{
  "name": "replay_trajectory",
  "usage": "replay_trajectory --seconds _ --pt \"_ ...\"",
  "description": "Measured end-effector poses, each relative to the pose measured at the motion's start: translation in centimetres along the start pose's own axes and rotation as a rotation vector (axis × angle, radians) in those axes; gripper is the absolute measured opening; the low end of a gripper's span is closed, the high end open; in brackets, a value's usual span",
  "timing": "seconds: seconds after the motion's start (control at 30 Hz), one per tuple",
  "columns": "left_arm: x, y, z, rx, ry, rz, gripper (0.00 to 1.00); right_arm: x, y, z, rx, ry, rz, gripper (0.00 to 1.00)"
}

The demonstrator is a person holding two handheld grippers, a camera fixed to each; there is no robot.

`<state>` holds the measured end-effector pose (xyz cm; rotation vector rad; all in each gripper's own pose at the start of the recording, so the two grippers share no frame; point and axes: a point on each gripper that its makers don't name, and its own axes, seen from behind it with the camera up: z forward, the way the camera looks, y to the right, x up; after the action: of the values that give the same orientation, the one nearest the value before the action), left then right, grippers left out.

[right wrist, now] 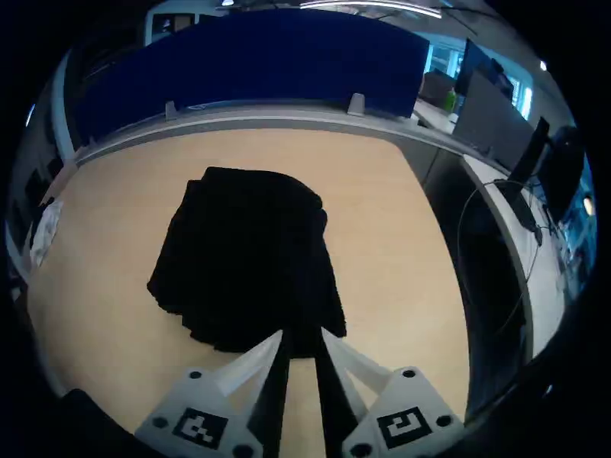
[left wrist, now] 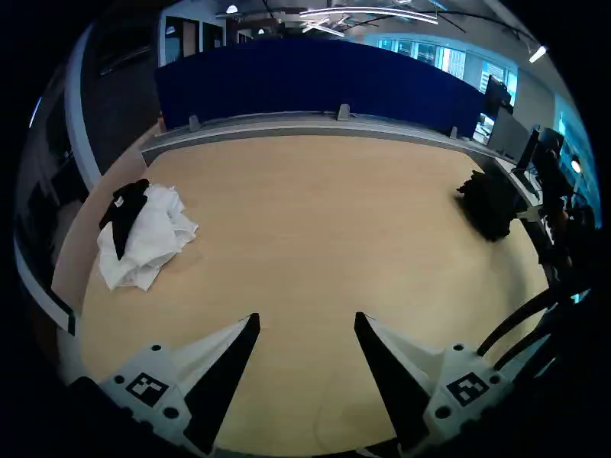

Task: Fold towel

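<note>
The left gripper [left wrist: 306,316] hovers over bare wood of the counter [left wrist: 321,229], its 2 fingers [left wrist: 229,359] spread wide with nothing between them. In the left gripper view the black towel [left wrist: 489,202] lies bunched at the far right of the counter, near the edge. A white cloth pile [left wrist: 153,244] sits at the far left, well apart from it, with a smaller black piece [left wrist: 122,210] draped on top.

In the right gripper view the towel [right wrist: 244,252] lies as a loose, roughly folded heap in the middle of the counter [right wrist: 382,229]. The right gripper [right wrist: 302,333] is at its near edge. Its fingers [right wrist: 263,366] are drawn close, leaving a narrow gap, and the towel's hem sits between the tips. Whether both fingers press on the cloth cannot be told. The white pile [right wrist: 44,229] shows at the far left edge.

A blue partition [left wrist: 305,80] stands along the back of the counter. Dark monitors [right wrist: 489,107] stand on the neighbouring desk to the right.
</note>
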<state>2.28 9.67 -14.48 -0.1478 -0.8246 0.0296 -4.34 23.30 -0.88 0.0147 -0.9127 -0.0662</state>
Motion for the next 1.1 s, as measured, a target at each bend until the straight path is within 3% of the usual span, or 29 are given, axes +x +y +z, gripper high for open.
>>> replay_trajectory --seconds 0.17,0.3,0.37,1.1 --pt "0.1 0.0 0.0 -0.002 0.004 0.002 0.92 -0.1 0.3 -0.2 -0.023 0.015 -0.009 0.54" --pt "0.1 0.0 -0.1 -0.003 0.005 0.001 0.92 0.1 0.6 -0.6 -0.038 0.03 -0.009 0.88" --pt "0.2 0.0 -0.1 -0.005 0.006 0.0 0.92 0.1 0.8 -0.8 -0.045 0.035 -0.006 0.93" --pt "0.6 -1.0 -1.0 -0.017 0.034 -0.002 0.92 -0.5 2.7 -4.1 -0.163 0.061 0.021 0.93"
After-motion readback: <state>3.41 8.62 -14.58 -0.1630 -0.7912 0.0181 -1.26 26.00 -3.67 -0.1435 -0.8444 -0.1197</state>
